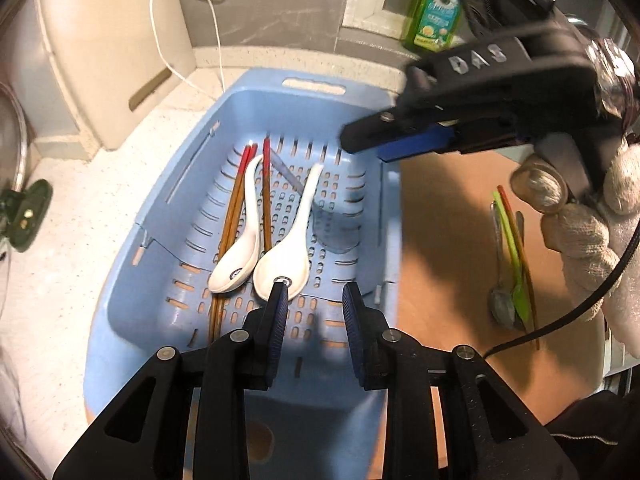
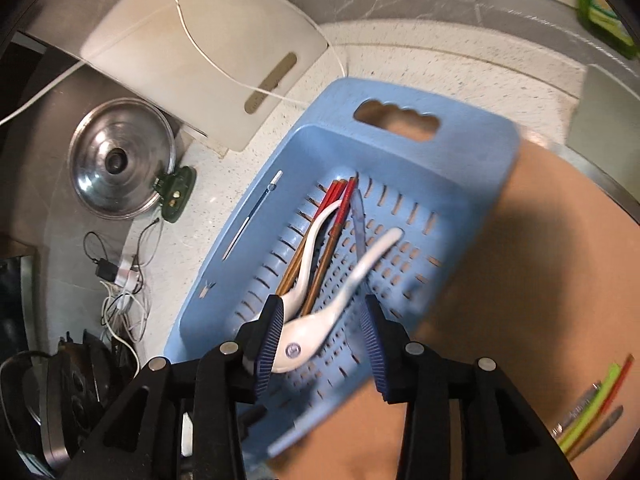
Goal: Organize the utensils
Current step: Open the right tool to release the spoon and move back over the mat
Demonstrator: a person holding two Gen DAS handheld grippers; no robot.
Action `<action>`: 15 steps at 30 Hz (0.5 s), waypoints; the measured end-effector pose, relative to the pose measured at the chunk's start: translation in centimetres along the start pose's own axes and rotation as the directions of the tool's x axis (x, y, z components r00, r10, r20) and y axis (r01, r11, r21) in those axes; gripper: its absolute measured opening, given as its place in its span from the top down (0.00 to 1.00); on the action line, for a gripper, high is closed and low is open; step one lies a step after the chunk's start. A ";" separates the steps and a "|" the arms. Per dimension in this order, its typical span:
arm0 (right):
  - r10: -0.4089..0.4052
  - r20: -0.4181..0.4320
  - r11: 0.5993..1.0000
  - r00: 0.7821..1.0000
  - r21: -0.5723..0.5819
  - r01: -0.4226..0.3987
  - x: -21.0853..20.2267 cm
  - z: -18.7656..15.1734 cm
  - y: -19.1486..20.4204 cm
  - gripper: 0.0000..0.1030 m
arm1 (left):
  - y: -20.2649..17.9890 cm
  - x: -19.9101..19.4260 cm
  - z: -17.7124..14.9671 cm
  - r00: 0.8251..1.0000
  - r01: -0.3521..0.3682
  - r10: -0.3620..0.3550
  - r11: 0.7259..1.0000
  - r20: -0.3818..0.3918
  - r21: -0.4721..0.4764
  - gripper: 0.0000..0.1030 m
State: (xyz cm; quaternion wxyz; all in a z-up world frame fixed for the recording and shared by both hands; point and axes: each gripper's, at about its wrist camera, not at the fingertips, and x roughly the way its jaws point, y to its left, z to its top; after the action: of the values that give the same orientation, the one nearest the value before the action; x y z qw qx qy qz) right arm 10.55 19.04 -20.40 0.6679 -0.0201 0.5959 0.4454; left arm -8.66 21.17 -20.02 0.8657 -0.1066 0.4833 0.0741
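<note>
A blue slotted basket (image 1: 356, 120) (image 2: 472, 148) holds two white ceramic spoons (image 1: 292, 236) (image 2: 352, 280), red-tipped wooden chopsticks (image 1: 236, 208) (image 2: 340, 208) and a clear blue spoon (image 1: 336, 224). My left gripper (image 1: 316, 300) is open and empty above the basket's near end. My right gripper (image 2: 324, 320) is open and empty above the basket; in the left wrist view it (image 1: 400, 136) hovers at the basket's right rim. A green spoon (image 1: 512, 248) (image 2: 588, 412), a metal spoon (image 1: 500, 300) and thin sticks lie on the tan board to the right.
A tan board (image 1: 448, 248) (image 2: 520, 280) lies under and right of the basket. A white cutting board (image 1: 108, 48) (image 2: 208, 40) leans at the back left. A steel lid (image 2: 120, 160), cables (image 2: 120, 280) and a green bottle (image 1: 434, 12) stand around the speckled counter.
</note>
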 end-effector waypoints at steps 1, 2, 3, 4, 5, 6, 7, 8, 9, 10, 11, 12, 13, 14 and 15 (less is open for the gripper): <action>0.000 0.007 1.000 1.000 -0.005 0.000 -0.5 -0.3 -0.1 0.64 | 0.0 -0.4 -0.1 1.000 0.000 0.000 1.000 0.007 0.002 0.74; -0.001 0.017 1.000 1.000 -0.008 0.001 -1.2 -0.7 -0.4 0.64 | -0.5 -1.0 -0.2 1.000 -0.003 0.003 1.000 0.019 0.005 0.74; -0.001 0.025 1.000 1.000 -0.010 0.001 -1.9 -1.1 -0.7 0.64 | -0.7 -1.2 -0.1 1.000 -0.003 0.003 1.000 0.025 0.007 0.74; 0.000 0.035 1.000 0.999 -0.011 0.000 -2.6 -1.5 -1.0 0.64 | -1.2 -1.4 -0.2 0.999 -0.003 0.003 1.000 0.035 0.009 0.74; -0.001 0.049 1.000 0.999 -0.012 0.002 -3.5 -2.1 -1.4 0.63 | -1.6 -1.6 -0.4 0.999 -0.001 0.001 1.000 0.044 0.010 0.74; -0.005 0.064 1.000 0.998 -0.016 0.006 -4.1 -2.5 -1.7 0.63 | -2.0 -1.8 -0.4 0.999 0.003 -0.003 1.000 0.049 0.011 0.74; -0.009 0.078 1.000 0.997 -0.020 0.011 -4.8 -2.9 -2.0 0.62 | -2.2 -1.7 -0.3 0.999 0.006 -0.007 1.000 0.050 0.012 0.73; -0.014 0.098 1.000 0.995 -0.024 0.016 -5.7 -3.6 -2.5 0.59 | -2.7 -1.8 -0.4 0.999 0.011 -0.012 1.000 0.053 0.014 0.73; -0.016 0.110 0.999 0.994 -0.028 0.019 -6.3 -3.9 -2.8 0.58 | -3.1 -1.7 -0.5 0.998 0.015 -0.016 1.000 0.055 0.017 0.73; -0.023 0.131 0.999 0.991 -0.034 0.028 -7.4 -4.6 -3.5 0.58 | -3.6 -1.7 -0.6 0.998 0.018 -0.019 1.000 0.055 0.020 0.73; -0.032 0.146 0.999 0.989 -0.037 0.038 -8.2 -5.2 -4.1 0.58 | -4.1 -1.8 -0.7 0.998 0.020 -0.022 1.000 0.056 0.023 0.73; -0.043 0.162 0.998 0.986 -0.039 0.050 -8.8 -5.6 -4.6 0.58 | -4.8 -2.1 -1.0 0.998 0.025 -0.027 0.999 0.056 0.029 0.73; -0.055 0.186 0.997 0.981 -0.036 0.062 -9.8 -6.3 -5.4 0.58 | -5.3 -2.2 -1.0 0.998 0.031 -0.032 0.999 0.054 0.033 0.73; -0.064 0.205 0.997 0.977 -0.027 0.071 -10.6 -6.9 -6.3 0.56 | -5.9 -2.0 -1.1 0.998 0.039 -0.042 0.998 0.051 0.040 0.73; -0.071 0.214 0.997 0.974 -0.019 0.077 -11.1 -7.2 -6.8 0.47 | -6.3 -1.8 -1.1 0.998 0.045 -0.047 0.998 0.047 0.046 0.73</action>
State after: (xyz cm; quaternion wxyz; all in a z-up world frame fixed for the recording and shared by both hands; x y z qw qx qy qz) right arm 10.33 4.58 -16.94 0.7437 -0.0034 0.5137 0.4278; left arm -9.03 14.78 -18.34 0.8809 -0.0962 0.4612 0.0458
